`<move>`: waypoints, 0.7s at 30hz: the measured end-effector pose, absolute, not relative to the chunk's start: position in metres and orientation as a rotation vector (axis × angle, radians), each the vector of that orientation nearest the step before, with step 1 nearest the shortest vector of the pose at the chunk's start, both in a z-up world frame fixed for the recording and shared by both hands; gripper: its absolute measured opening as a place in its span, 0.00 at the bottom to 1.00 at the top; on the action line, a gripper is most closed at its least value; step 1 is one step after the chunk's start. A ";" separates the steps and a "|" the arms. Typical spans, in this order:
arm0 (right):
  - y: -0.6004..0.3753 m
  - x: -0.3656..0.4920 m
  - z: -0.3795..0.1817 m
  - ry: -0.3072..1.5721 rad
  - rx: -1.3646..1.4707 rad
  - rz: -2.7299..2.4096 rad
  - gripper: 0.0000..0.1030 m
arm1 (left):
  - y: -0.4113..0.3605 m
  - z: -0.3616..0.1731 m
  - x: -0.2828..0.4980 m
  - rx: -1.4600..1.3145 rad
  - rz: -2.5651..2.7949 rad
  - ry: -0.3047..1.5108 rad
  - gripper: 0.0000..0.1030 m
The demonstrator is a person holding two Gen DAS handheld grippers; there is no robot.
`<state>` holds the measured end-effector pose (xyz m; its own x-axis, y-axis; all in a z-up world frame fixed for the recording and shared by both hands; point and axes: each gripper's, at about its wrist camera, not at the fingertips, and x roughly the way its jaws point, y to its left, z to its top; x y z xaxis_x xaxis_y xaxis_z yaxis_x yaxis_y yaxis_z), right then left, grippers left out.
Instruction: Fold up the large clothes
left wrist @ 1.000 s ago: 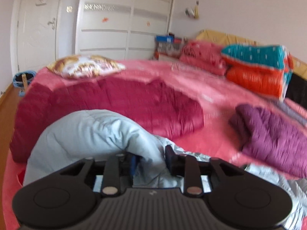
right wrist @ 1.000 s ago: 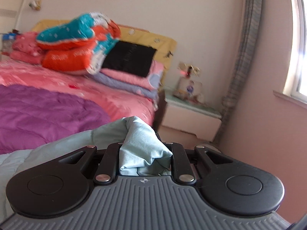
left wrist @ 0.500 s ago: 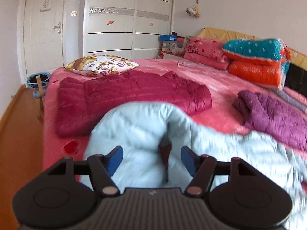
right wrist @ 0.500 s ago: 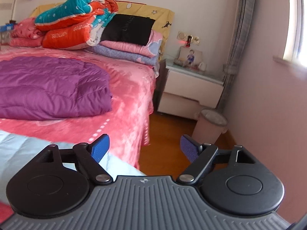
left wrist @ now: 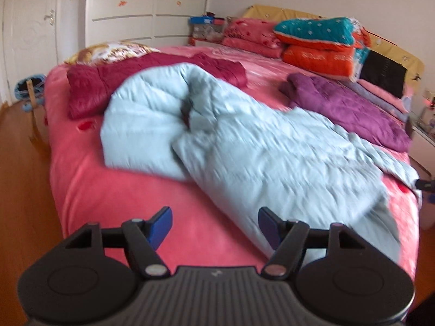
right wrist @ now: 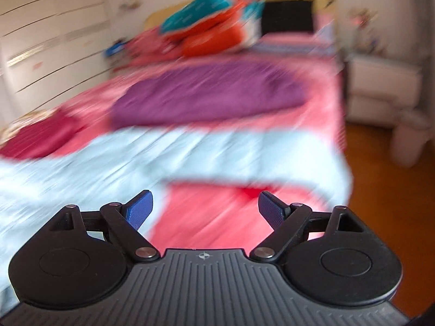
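A large pale blue padded coat (left wrist: 244,146) lies crumpled across the pink bed (left wrist: 114,195), its near edge folded over itself. It also shows, blurred, in the right wrist view (right wrist: 168,152). My left gripper (left wrist: 214,224) is open and empty, held back above the bed's near edge, apart from the coat. My right gripper (right wrist: 205,210) is open and empty, above the pink bedcover just in front of the coat's edge.
A dark red coat (left wrist: 108,81) lies at the far left of the bed and a purple coat (left wrist: 348,108) at the right. Folded quilts (left wrist: 320,43) are stacked at the headboard. A white nightstand (right wrist: 380,89) and wooden floor (right wrist: 375,190) lie to the right.
Both grippers let go of the pale blue coat and opened. The coat dropped onto the bed. Both grippers have pulled back, and the right one has swung left toward the bed.
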<state>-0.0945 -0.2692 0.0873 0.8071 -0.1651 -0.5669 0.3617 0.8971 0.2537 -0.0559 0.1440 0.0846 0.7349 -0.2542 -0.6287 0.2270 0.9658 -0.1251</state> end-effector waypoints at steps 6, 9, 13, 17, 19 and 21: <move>-0.197 -0.107 0.075 0.684 0.370 -0.075 1.00 | 0.142 0.074 -0.091 -0.048 -0.313 0.735 0.70; -0.171 -0.108 0.071 0.727 0.371 -0.017 1.00 | 0.140 0.072 -0.108 -0.043 -0.338 0.741 0.70; -0.152 -0.107 0.056 0.803 0.431 0.013 1.00 | 0.140 0.074 -0.125 -0.056 -0.365 0.735 0.71; -0.137 -0.111 0.040 0.824 0.507 0.028 1.00 | 0.138 0.075 -0.138 -0.051 -0.377 0.723 0.73; -0.141 -0.106 0.037 0.796 0.554 0.040 1.00 | 0.138 0.074 -0.143 -0.052 -0.376 0.725 0.74; -0.146 -0.103 0.034 0.782 0.608 0.060 1.00 | 0.136 0.073 -0.146 -0.042 -0.377 0.727 0.74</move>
